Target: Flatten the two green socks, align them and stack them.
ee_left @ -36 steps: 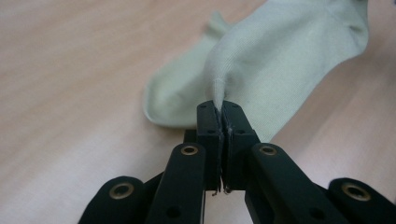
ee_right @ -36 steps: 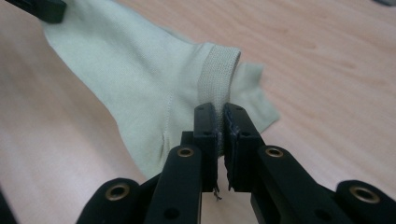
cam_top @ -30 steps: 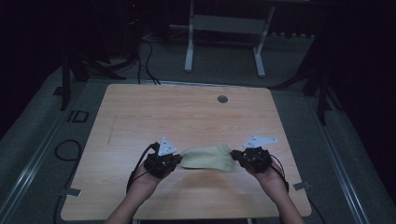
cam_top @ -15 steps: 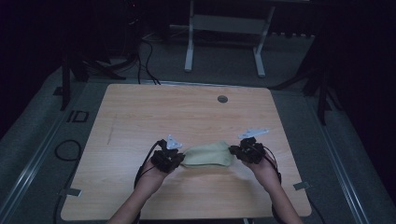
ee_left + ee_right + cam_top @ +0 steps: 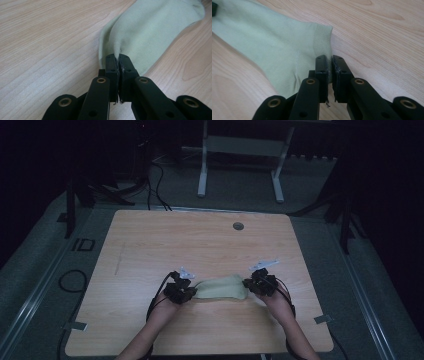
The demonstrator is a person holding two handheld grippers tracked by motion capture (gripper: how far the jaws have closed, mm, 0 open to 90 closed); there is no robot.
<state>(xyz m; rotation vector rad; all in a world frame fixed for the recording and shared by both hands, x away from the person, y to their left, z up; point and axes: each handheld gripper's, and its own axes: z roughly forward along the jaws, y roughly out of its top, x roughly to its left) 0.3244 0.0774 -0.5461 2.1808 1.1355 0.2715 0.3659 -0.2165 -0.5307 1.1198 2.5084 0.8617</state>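
High view: pale green sock lying flat on the near middle of the wooden desk, stretched left to right between the two tools. Left tool at its left end, right tool at its right end, forearms entering from the near edge. Small round grommet at the far side of the desk, well apart from the work. Judged stage: both ends gripped and the sock drawn out roughly straight; any folding, turning or moving not yet visible as done. Fabric detail and the closure of each tool too small to read here.

Left gripper view: left tool clenched on a pinched ridge of the sock, cloth gathered into a crease that runs away from the tips. Rounded toe end visible at the far right, resting on the desk. Adds what the high view lacks: proof of a firm pinch, and a fold raised in the fabric.

Right gripper view: right tool closed on the ribbed cuff of the sock, a sliver of cloth between the tips, with a slightly wider gap than on the left. Adds the identity of this end as the opening, and a seam line along the body. Grip here judged thin, near the edge, so liable to slip under a stronger pull.
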